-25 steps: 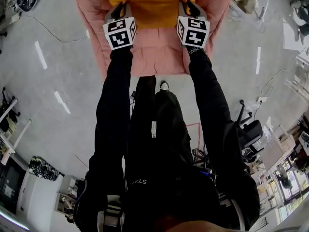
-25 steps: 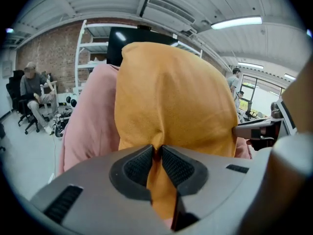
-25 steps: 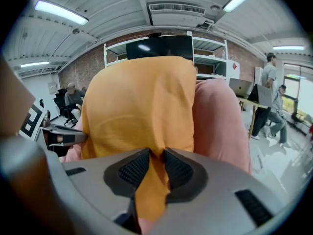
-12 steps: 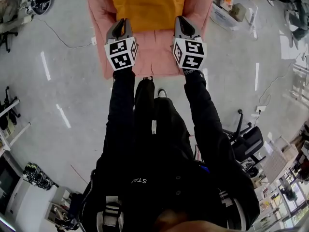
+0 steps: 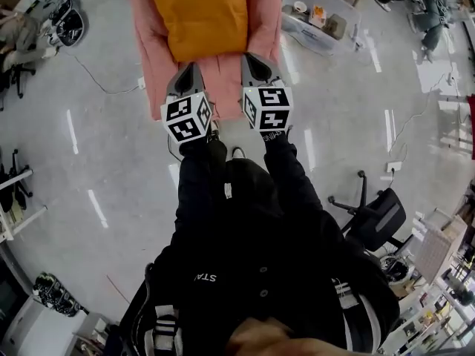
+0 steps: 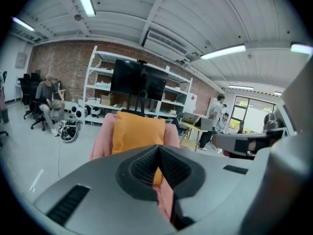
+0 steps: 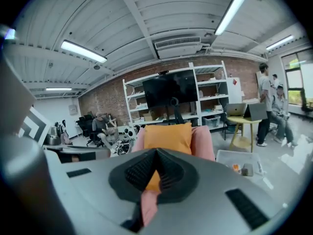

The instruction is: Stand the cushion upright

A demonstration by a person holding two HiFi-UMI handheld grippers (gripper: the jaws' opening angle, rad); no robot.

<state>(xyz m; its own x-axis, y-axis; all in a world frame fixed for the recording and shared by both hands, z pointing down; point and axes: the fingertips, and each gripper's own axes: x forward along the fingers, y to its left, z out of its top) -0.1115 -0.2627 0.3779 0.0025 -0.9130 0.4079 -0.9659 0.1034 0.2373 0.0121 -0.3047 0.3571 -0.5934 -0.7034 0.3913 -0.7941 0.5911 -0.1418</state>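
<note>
Arms (image 5: 194, 191) fwd; L claw (image 5: 189, 65), R claw (image 5: 252, 56) clamp cushion (image 5: 197, 13).

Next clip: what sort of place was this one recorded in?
Probably a workshop or lab-style office. A brick wall stands behind white shelves, with a big dark screen on a stand in front. There is also an office chair on a bare grey floor and a table with a laptop.

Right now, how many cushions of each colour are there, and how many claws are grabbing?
Orange cushion: 1
Pink cushion: 1
Claws: 2, the left claw and the right claw, both shut on the pink cushion's near edge
Total: 4
</note>
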